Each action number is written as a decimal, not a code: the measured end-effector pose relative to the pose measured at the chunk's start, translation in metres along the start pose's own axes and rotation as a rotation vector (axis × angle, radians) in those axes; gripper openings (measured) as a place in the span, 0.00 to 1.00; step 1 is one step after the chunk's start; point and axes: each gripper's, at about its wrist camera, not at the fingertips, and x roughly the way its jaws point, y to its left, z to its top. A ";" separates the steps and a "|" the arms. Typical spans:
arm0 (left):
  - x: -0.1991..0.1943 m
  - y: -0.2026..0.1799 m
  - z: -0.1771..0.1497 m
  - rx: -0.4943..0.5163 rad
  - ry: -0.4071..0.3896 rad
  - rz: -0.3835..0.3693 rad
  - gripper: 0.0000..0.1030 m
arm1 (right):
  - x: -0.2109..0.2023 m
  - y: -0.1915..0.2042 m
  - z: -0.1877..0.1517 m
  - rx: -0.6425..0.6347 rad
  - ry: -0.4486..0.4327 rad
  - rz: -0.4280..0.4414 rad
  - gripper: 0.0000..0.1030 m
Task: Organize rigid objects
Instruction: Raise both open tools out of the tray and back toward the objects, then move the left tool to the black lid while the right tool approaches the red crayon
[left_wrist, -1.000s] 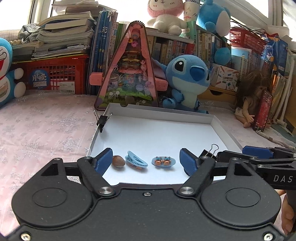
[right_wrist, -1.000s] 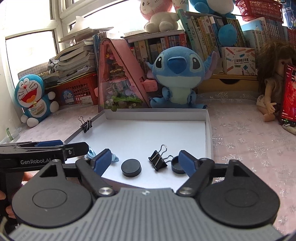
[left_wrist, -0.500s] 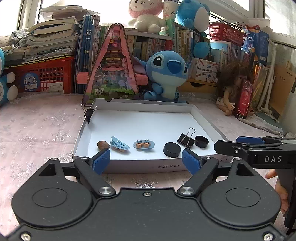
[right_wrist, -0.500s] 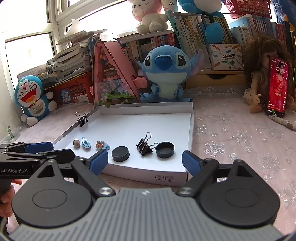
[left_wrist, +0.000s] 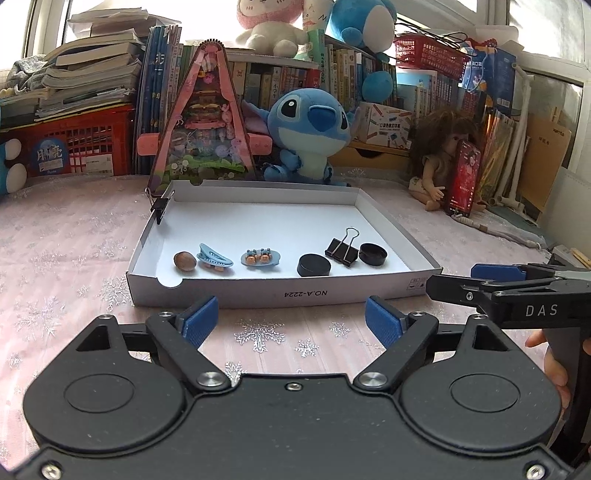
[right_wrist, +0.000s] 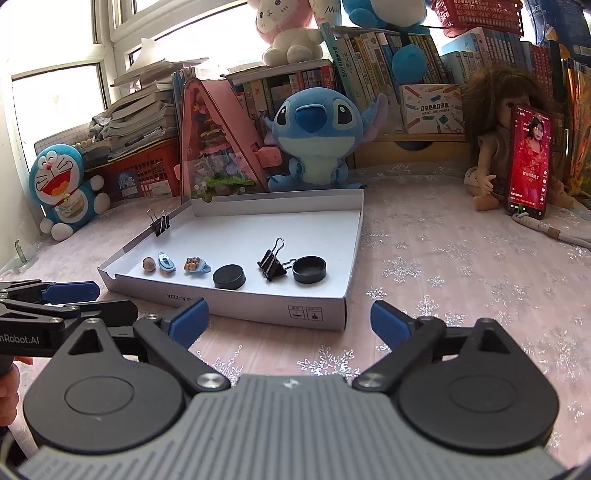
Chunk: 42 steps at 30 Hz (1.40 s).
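Six small items sat lined up in the tray (left_wrist: 402, 236); both the left gripper (left_wrist: 291, 319) and the right gripper (right_wrist: 290, 319) hung spread and empty; sorting looked finished, nothing left to grasp.

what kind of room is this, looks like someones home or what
Most likely a child's bedroom or study corner at home: plush toys such as the blue one, crammed bookshelves, and a doll on a lace-covered surface.

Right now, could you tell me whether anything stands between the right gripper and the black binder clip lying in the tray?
Yes: the near wall of the white tray stands between the open right gripper and the black binder clip. Nothing else visible does.
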 end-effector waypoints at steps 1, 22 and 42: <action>-0.001 -0.001 -0.002 0.004 0.002 0.000 0.83 | -0.002 0.001 -0.002 -0.006 -0.003 -0.002 0.96; -0.011 -0.012 -0.035 -0.003 0.034 -0.040 0.84 | -0.027 0.008 -0.037 -0.054 -0.021 -0.019 1.00; -0.028 -0.020 -0.057 0.043 0.038 -0.066 0.84 | -0.046 0.009 -0.056 -0.056 -0.053 -0.041 1.00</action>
